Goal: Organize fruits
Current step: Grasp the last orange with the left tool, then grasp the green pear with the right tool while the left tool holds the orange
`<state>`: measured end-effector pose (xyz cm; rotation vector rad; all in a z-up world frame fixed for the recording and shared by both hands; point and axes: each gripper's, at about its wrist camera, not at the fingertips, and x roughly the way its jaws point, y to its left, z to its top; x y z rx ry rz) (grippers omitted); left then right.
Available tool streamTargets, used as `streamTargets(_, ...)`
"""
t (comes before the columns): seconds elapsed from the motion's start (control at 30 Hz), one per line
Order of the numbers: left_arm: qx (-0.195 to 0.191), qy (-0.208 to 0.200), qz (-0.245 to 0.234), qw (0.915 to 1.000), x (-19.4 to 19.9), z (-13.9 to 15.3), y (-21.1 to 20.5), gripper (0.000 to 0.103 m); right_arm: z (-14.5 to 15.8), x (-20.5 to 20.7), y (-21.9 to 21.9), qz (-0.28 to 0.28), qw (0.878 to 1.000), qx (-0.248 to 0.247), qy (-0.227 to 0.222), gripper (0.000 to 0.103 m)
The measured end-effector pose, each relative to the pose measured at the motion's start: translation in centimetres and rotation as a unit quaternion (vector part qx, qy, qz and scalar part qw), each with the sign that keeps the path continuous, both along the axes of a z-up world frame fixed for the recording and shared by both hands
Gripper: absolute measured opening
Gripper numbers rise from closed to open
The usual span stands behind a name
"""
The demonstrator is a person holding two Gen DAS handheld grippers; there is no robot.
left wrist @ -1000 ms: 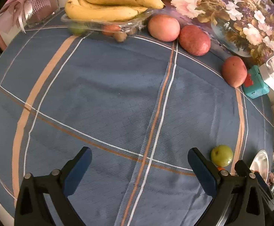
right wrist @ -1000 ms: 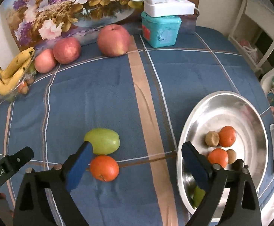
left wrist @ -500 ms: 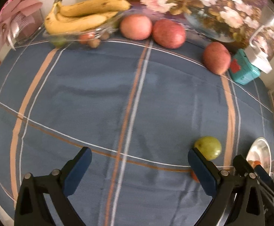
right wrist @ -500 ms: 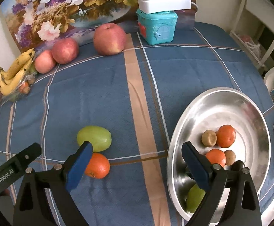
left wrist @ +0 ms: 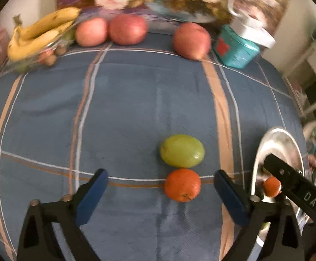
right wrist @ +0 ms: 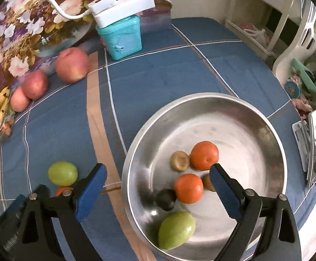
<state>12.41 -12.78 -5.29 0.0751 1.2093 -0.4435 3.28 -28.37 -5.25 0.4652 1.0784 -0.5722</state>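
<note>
Two fruits, an orange (left wrist: 182,184) touching a green fruit (left wrist: 182,150), lie just ahead between the wide-spread fingers of the left gripper (left wrist: 161,192); the right gripper (right wrist: 158,188), also wide and empty, hovers over the steel bowl (right wrist: 266,130).

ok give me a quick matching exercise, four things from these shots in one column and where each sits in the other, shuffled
Things:
1. bananas
2. white power strip
3. green fruit on the cloth
4. steel bowl

Places:
A. on top of the teal box
B. just behind the loose orange
C. far left corner, in a clear tray
D. under the open right gripper

Pairs: 1-C, 2-A, 3-B, 4-D
</note>
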Motion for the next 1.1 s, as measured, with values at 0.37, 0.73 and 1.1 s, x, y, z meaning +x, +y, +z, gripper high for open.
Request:
streamTargets(0.37,0.0,0.017,-0.025,0.9995,-1.6,-1.0,-1.4,0.04,-0.1,0.1,0.3,0.014,1.0,-0.003,-0.001,0.096)
streamTargets(0.73,-0.064,0.033,0.052,0.9961,1.0,1.3,4.2,0.04,-0.2,1.2,1.1,0.029,0.999,0.018,-0.011,0.096)
streamTargets(1.1,-0.063,-0.004,0.17,0.9835,4.4,2.3,13.0,0.04,-0.4,4.9,6.6,0.09,0.995,0.032,-0.018,0.096)
